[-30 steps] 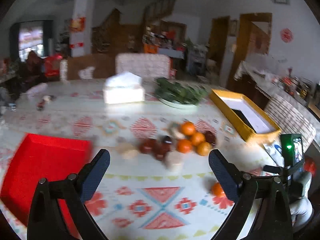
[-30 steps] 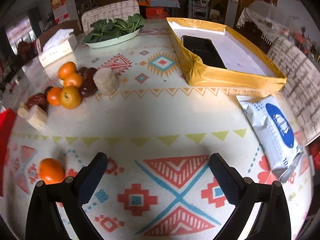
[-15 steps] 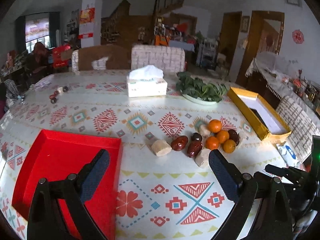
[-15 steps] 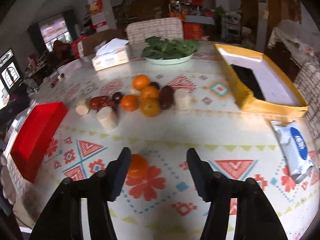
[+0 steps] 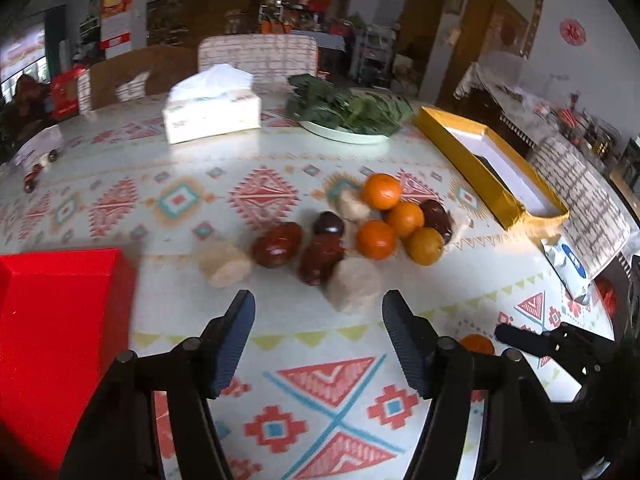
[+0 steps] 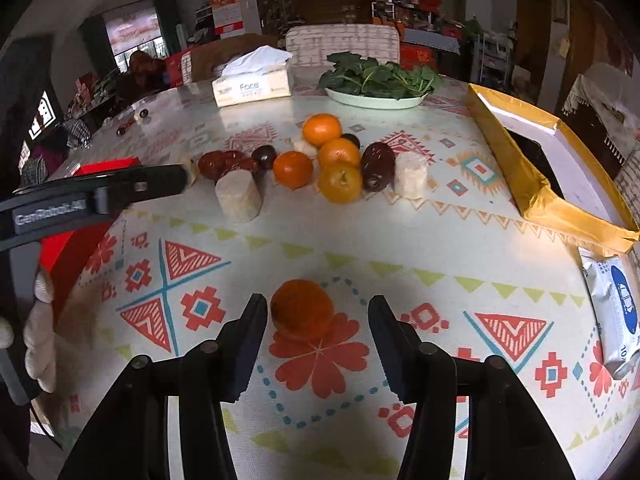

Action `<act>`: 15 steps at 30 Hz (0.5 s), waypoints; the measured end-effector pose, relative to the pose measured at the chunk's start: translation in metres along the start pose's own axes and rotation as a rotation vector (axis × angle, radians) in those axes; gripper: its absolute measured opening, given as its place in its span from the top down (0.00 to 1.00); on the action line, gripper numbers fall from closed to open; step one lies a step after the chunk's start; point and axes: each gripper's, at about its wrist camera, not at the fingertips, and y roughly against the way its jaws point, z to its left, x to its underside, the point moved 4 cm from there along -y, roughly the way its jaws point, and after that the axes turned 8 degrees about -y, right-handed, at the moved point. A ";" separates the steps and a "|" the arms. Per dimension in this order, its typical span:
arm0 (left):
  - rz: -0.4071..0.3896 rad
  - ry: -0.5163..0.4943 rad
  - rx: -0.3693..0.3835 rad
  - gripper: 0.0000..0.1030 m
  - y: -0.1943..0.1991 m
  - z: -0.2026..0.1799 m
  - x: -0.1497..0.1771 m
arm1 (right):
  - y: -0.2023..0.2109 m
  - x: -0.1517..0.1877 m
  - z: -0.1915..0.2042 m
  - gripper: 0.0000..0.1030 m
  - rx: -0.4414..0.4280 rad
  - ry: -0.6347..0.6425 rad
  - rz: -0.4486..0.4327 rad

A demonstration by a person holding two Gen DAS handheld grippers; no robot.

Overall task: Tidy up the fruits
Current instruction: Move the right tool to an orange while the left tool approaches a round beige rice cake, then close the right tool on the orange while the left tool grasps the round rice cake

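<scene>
A lone orange, round and dimpled, sat on a red flower motif of the patterned counter, low in the right wrist view, between the closing jaws of the right gripper, whose pads had not yet touched it. At mid-frame lay a cluster of four oranges, dark red dates and pale cut chunks. The left gripper was closing on nothing, just below a pale chunk. A red tray lay at lower left, a yellow box at right.
</scene>
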 end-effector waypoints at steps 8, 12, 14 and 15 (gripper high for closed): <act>0.058 -0.041 0.009 0.59 -0.032 -0.016 -0.001 | -0.002 0.002 0.001 0.58 -0.041 -0.004 0.013; 0.067 -0.040 0.002 0.60 -0.041 -0.018 -0.001 | -0.004 0.005 0.002 0.61 -0.050 -0.004 0.025; 0.069 -0.034 -0.005 0.60 -0.043 -0.019 -0.003 | -0.005 0.007 0.002 0.62 -0.051 -0.006 0.029; 0.070 -0.028 -0.006 0.60 -0.045 -0.019 -0.004 | -0.005 0.007 0.002 0.62 -0.050 -0.005 0.027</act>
